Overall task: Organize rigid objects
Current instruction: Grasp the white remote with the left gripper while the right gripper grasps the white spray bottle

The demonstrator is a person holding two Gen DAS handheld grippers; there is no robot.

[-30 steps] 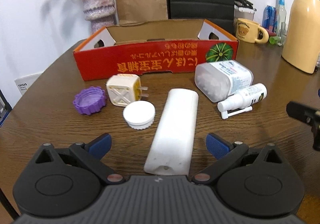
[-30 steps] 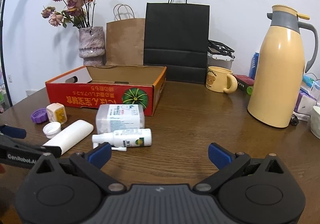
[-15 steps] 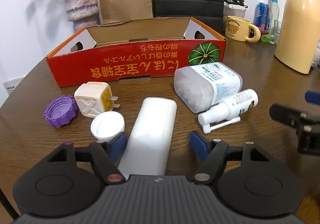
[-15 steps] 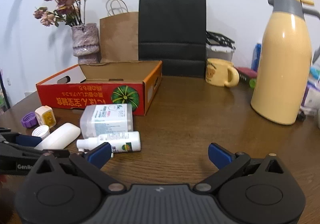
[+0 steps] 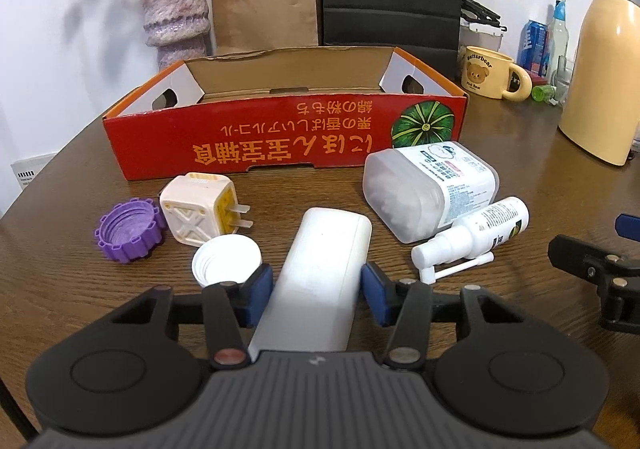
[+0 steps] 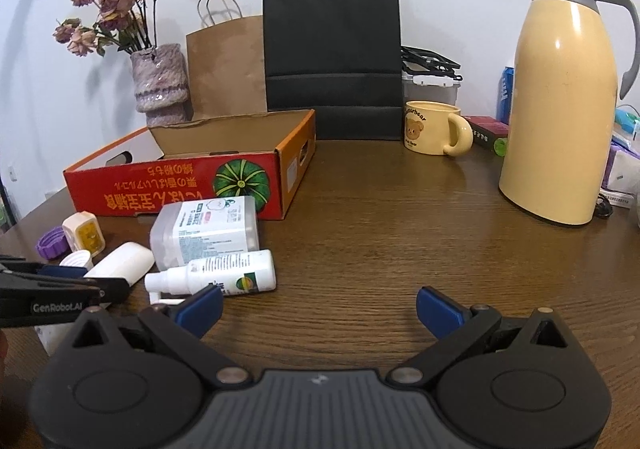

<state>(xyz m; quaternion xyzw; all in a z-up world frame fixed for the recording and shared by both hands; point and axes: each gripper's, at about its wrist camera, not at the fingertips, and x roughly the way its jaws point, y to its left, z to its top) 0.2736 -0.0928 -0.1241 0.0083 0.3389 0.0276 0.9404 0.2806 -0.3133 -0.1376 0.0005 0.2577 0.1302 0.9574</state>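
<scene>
A white oblong case (image 5: 324, 273) lies lengthwise on the wooden table, and my left gripper (image 5: 316, 289) is closing on it. Its blue pads (image 5: 260, 289) touch both long sides of the case. Around the case lie a white cap (image 5: 226, 261), a cream plug adapter (image 5: 196, 213), a purple cap (image 5: 128, 235), a translucent swab container (image 5: 428, 189) and a white spray bottle (image 5: 476, 237). Behind them stands an open red cardboard box (image 5: 280, 145), which looks empty. My right gripper (image 6: 318, 309) is open over bare table, with the spray bottle (image 6: 224, 275) just beyond its left finger.
A tall yellow thermos (image 6: 564, 109) and a yellow bear mug (image 6: 432, 127) stand at the right. A vase of dried flowers (image 6: 160, 83), a brown paper bag (image 6: 228, 65) and a black bag (image 6: 332, 49) line the wall behind the box.
My left gripper's jaws have come in from wide open to the sides of the white case, after sliding forward along it. The right gripper stays open and has shifted a little.
</scene>
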